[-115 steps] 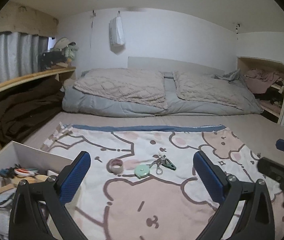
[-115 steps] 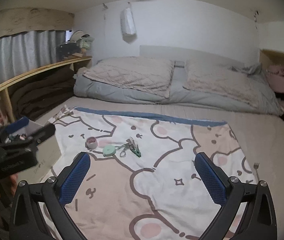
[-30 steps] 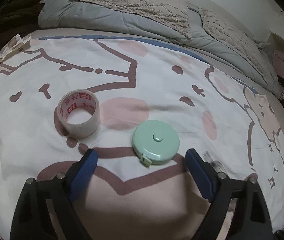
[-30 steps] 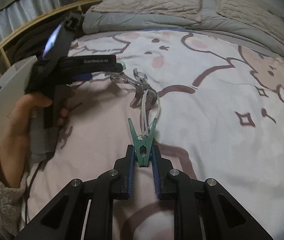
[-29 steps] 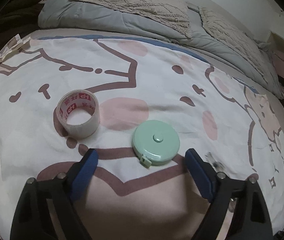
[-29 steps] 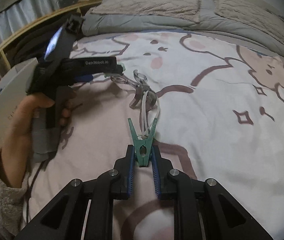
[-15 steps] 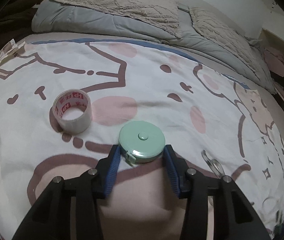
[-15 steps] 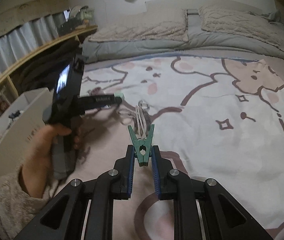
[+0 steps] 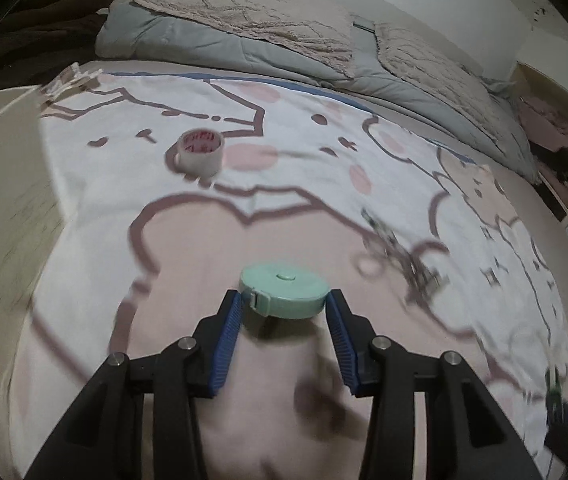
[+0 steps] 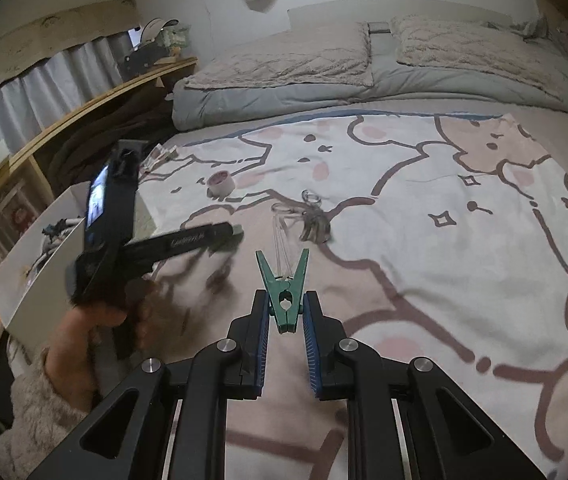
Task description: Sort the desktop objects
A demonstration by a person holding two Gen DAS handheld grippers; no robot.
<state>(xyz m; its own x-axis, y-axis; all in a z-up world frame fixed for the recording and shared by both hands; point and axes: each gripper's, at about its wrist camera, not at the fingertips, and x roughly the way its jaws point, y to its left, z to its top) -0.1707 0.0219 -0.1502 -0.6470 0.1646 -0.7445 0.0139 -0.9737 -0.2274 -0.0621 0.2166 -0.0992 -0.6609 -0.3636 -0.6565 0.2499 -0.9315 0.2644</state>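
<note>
My left gripper [image 9: 284, 300] is shut on a round mint-green tape measure [image 9: 284, 289] and holds it above the cartoon-print blanket [image 9: 284, 160]. My right gripper [image 10: 284, 308] is shut on a green clothes peg [image 10: 284, 284] with a clear loop hanging from it, lifted off the blanket. A roll of tape [image 9: 200, 148] lies on the blanket far left, also in the right wrist view [image 10: 222, 182]. Blurred metal scissors [image 9: 400, 252] lie to the right. The left gripper's body [image 10: 156, 240] shows in the right wrist view.
A white box [image 10: 28, 276] holding several small items stands at the bed's left edge; its wall shows in the left wrist view [image 9: 0, 168]. Grey pillows and a quilt [image 9: 284, 40] lie at the head of the bed. A wooden shelf [image 10: 96, 104] runs along the left.
The left gripper closed on the tape measure, lifted it and drew back toward the left. The right gripper lifted the green peg and drew back.
</note>
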